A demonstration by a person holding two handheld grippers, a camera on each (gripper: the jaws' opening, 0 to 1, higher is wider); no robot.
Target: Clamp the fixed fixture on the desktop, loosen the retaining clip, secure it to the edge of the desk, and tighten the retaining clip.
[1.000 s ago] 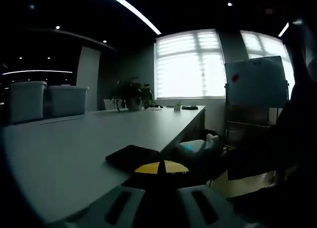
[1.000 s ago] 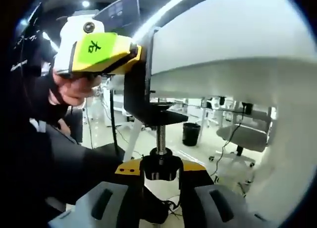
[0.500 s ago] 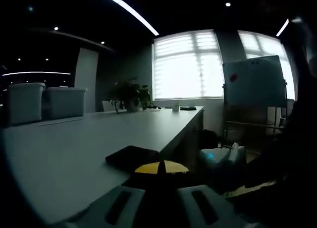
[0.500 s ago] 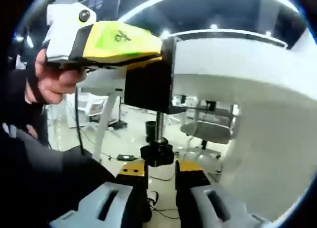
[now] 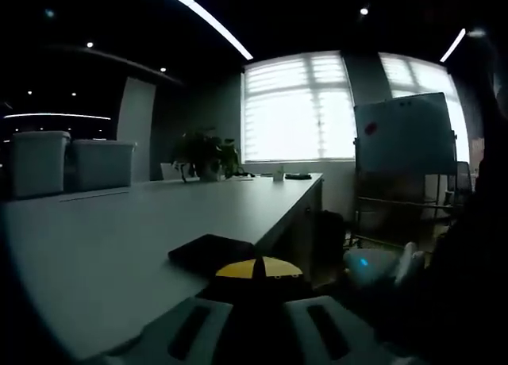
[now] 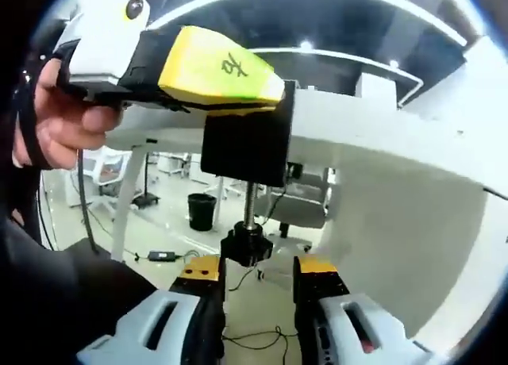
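Left gripper view: the left tool (image 5: 258,305) grips a black clamp (image 5: 213,252) lying at the tabletop (image 5: 119,230) edge.

Right gripper view: the right tool (image 6: 255,301), jaws apart, straddles the clamp's knob (image 6: 247,246) beneath the tabletop.

The black metal C-shaped clamp fixture (image 6: 242,143) hangs on the edge of the white desk (image 6: 381,135), its top pad lying flat on the grey desktop (image 5: 211,251). Its threaded screw (image 6: 249,205) points downward, ending in a black knob (image 6: 247,247).
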